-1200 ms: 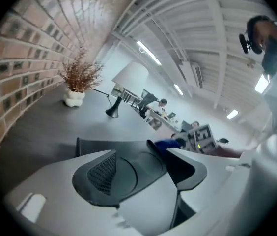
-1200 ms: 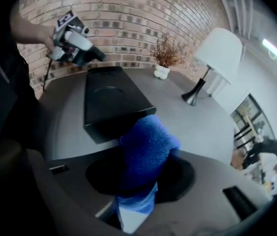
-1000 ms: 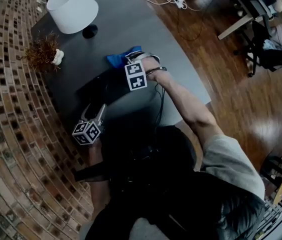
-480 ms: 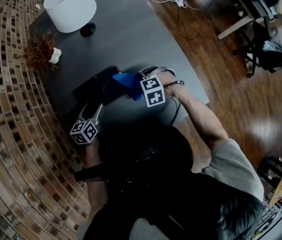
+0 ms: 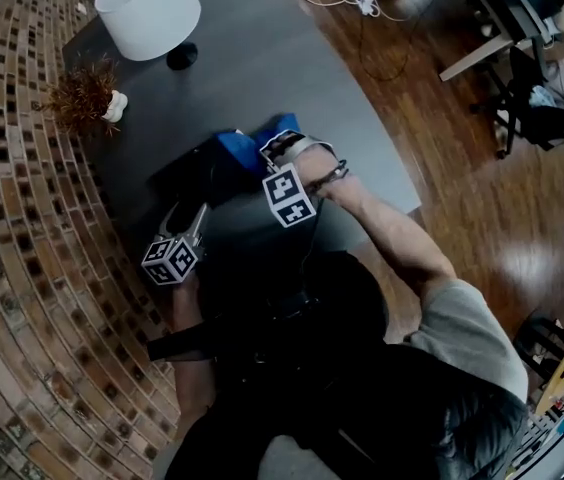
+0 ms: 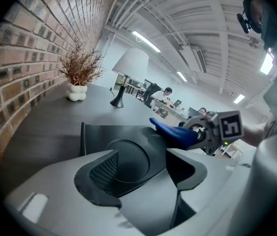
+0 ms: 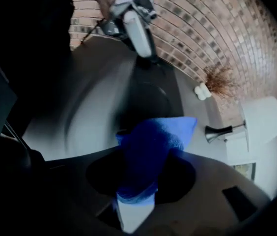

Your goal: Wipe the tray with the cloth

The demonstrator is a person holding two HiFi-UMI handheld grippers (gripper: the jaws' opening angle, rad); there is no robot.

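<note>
The dark bench (image 5: 262,68) carries a black tray (image 5: 184,176) lying near its brick-wall side, with a white lamp (image 5: 147,13) and a small dried plant (image 5: 84,96) well beyond it. The left gripper (image 5: 190,218) sits at the tray's near end, pointing along it, its fingers spread wide with nothing caught between them; I judge it is parked there to steady the tray or stay out of the way. The right gripper (image 5: 267,153) leans down over the tray's far side, its fingers closed tight on a bunched blue cloth (image 5: 237,148), so the free folds hang below as a wiping pad. The wipe looks to be under way. The head view gives the layout but hides the fingers behind the marker cubes. The left gripper view shows the tray's raised rim (image 6: 104,128), a round recess in its floor, and the cloth (image 6: 175,132) low over the far part. The right gripper view alone shows the grip itself: cloth (image 7: 153,141) pinched between the fingers and fanning out beyond the tips. Whether the left fingertips touch the rim, no view settles.
</note>
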